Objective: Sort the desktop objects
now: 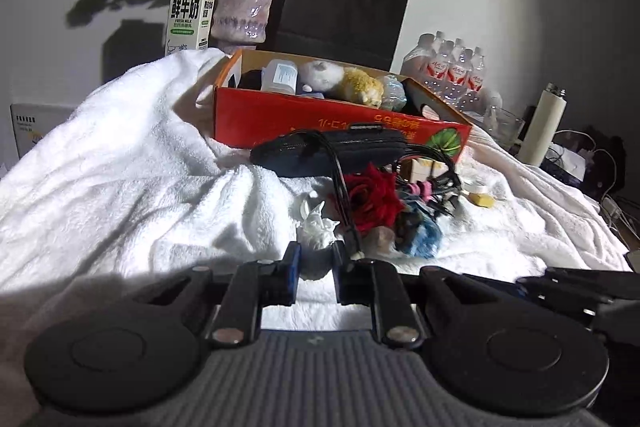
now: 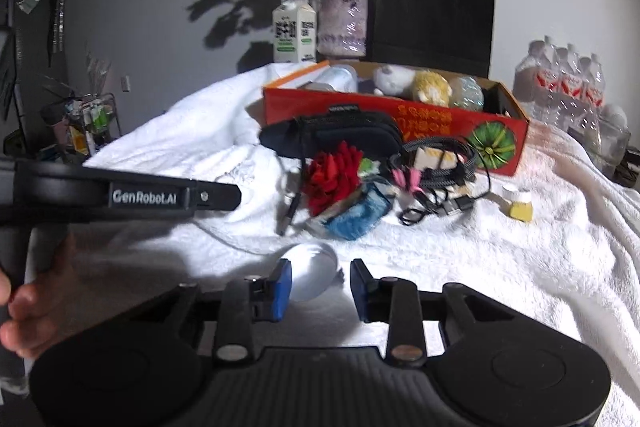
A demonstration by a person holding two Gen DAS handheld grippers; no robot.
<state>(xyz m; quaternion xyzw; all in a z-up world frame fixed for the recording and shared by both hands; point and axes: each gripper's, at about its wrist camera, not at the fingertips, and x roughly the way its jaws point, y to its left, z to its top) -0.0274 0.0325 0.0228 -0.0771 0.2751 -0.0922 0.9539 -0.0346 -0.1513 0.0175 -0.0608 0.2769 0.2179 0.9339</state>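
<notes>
Behind red box (image 1: 280, 115), "FRESH MILK" carton (image 1: 188, 15), left jaws gripping crumpled tissue (image 1: 316, 231), right jaws parted.

Left gripper (image 1: 316, 267) low, pointing forward and down, blue-padded fingers (image 1: 291, 267) drawn close on crumpled white tissue (image 1: 316, 233) between them. Right gripper (image 2: 319, 287) alongside, same tilt, jaws part open, white round object (image 2: 310, 273) in gap against left pad, right pad clear. In right view, bare hand (image 2: 24, 299) grips left gripper's handle at left edge.
</notes>
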